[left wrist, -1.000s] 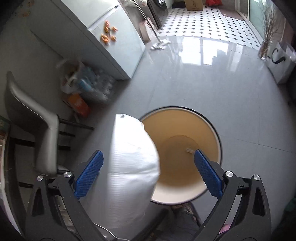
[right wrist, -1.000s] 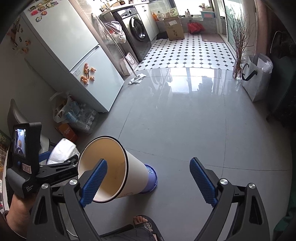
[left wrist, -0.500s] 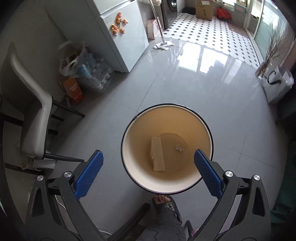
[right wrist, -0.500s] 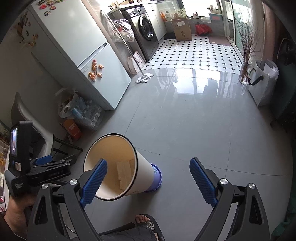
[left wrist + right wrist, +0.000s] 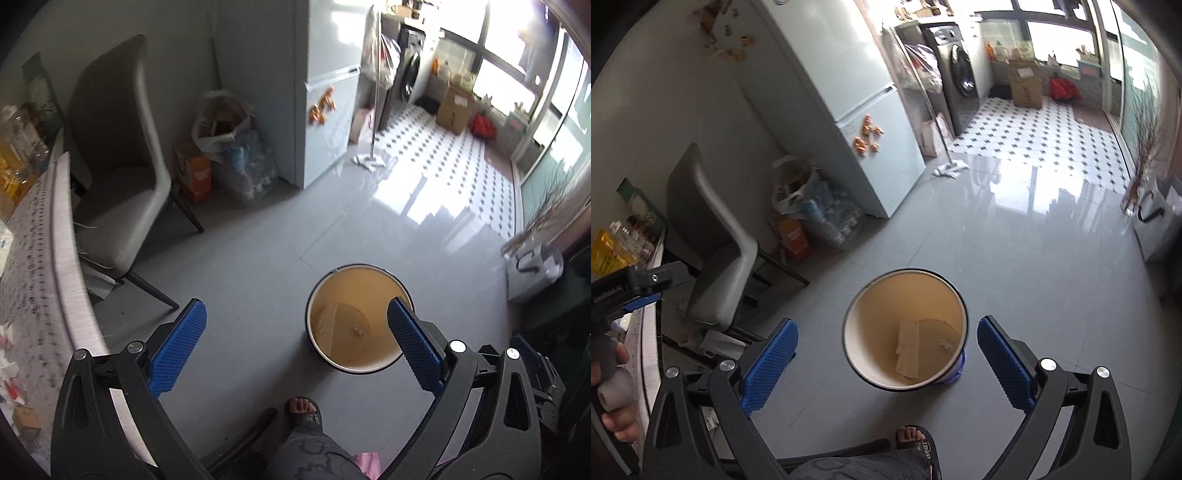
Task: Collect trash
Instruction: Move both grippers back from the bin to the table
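Since the earlier frames, the white bag that was filling the left wrist view has gone, and the bin is now sitting smaller, at lower centre-right of that frame. Inside it a flat piece of trash is lying on the bottom. The left gripper is standing released, with nothing between its blue pads. At the left edge a patterned table is showing scraps, blurred, likely the next trash; swinging there fast is risking a knock against the grey chair.

From the right wrist view, the bin is sitting at lower centre, the trash leaning inside. The right gripper is opening, holding nothing. A sandalled foot is resting near the bin at bottom centre, so a careless step could tip it and spill what is collected.
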`<state>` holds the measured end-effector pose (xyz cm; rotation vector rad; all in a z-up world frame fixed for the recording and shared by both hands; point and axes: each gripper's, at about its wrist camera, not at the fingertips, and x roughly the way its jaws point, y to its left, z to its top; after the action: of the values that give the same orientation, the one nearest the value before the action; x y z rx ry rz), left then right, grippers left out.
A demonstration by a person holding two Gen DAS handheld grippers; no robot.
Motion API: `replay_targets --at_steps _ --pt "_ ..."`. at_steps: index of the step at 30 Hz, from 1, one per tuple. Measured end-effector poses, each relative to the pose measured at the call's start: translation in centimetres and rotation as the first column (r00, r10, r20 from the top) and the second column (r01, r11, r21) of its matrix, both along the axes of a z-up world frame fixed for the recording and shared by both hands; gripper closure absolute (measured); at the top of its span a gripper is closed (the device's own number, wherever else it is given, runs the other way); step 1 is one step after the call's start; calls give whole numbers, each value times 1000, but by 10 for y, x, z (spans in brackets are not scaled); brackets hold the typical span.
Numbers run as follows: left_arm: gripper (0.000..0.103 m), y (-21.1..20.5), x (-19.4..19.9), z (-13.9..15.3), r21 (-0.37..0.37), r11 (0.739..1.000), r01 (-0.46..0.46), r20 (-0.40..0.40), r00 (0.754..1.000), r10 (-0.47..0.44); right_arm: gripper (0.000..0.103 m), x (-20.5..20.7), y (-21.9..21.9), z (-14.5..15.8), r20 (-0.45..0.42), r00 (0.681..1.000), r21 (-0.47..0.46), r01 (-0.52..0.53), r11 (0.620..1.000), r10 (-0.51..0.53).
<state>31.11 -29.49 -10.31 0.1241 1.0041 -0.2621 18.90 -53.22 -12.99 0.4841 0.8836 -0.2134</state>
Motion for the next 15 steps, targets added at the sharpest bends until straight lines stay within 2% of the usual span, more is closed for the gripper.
replay_targets --at_steps 5,8,11,15 --pt "5 53 -19 35 12 999 -51 92 995 50 8 7 44 34 35 998 -43 -56 997 58" --pt "5 84 -29 48 -28 996 -87 109 990 90 8 6 68 51 53 995 -69 -77 995 81" --pt "5 115 -42 56 -32 992 -122 145 981 125 8 5 91 69 84 991 -88 -98 991 105" --pt "5 163 -59 64 -107 980 -170 172 967 187 8 6 128 92 120 981 -134 -138 981 155"
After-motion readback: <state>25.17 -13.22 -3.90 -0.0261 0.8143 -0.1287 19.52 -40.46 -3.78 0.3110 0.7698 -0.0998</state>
